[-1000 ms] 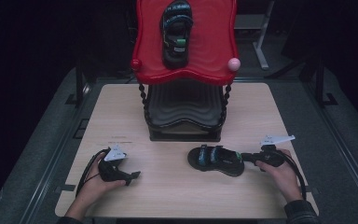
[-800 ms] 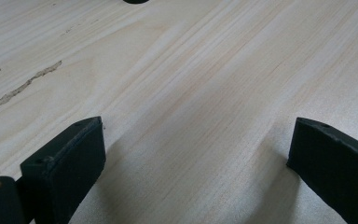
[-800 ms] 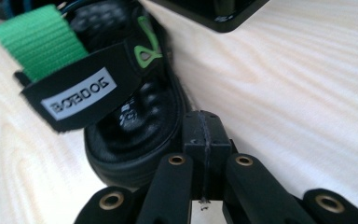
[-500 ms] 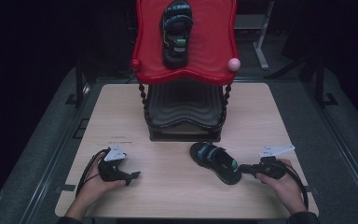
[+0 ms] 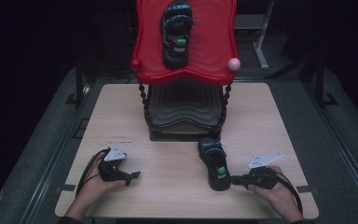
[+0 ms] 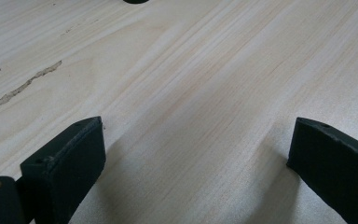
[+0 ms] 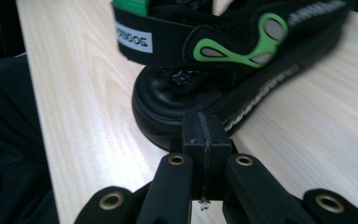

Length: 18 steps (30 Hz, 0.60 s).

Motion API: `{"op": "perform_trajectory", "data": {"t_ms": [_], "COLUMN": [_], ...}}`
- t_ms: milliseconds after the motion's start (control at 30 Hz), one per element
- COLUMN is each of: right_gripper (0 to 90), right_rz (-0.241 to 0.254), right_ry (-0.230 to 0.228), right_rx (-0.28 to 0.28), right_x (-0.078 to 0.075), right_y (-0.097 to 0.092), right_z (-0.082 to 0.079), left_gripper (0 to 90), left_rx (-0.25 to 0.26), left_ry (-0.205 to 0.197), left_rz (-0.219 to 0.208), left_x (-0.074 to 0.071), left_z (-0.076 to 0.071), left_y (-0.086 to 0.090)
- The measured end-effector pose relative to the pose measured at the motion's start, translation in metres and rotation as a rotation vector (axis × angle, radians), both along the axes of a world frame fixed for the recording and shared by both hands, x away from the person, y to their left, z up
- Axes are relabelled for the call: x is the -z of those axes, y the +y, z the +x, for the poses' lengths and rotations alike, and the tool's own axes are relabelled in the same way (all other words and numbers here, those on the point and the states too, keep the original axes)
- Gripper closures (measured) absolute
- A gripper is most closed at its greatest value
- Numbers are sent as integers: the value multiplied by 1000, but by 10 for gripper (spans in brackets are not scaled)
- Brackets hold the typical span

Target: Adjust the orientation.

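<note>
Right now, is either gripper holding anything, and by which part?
Neither holds anything. The right gripper has its jaws shut together, pressing against the heel of the sandal on the table. The left gripper is open over bare wood.

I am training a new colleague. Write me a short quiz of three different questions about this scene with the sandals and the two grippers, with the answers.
1. True or false: the left gripper has its fingers spread open over bare table.
2. Multiple choice: where does the second sandal lie? A) on the red top shelf; B) on the table; C) on the dark lower shelf.
3. Short answer: what do the shut fingers of the right gripper touch?

Key:
1. True.
2. A.
3. The rear end of the sandal on the table; the fingers are closed on each other, not around it.
</note>
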State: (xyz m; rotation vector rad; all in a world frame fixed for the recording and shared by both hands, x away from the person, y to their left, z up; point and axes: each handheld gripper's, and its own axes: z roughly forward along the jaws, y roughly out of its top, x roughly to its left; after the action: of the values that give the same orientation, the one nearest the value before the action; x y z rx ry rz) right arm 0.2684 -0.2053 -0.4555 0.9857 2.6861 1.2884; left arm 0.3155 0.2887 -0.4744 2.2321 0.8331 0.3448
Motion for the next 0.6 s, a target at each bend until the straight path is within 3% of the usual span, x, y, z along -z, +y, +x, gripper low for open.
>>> {"op": "perform_trajectory", "data": {"t_ms": [333,467,567,600], "right_gripper": [900,895,838,838], "right_rz": [0,16,66,66], "right_ry": [-5,-13,-48,-48], "right_rx": [-54,-36,40,40], "right_x": [0,-3,-11,-11], "right_y": [16,10,-4,-4], "right_z": [-2,-1,2,2], "left_gripper": [30,31,30,30], "left_rx": [0,0,0,1], "left_ry": [0,0,0,0], "left_rz": [0,0,0,0], "left_x": [0,0,0,0], "left_z": [0,0,0,0], "left_y": [0,0,0,0]}}
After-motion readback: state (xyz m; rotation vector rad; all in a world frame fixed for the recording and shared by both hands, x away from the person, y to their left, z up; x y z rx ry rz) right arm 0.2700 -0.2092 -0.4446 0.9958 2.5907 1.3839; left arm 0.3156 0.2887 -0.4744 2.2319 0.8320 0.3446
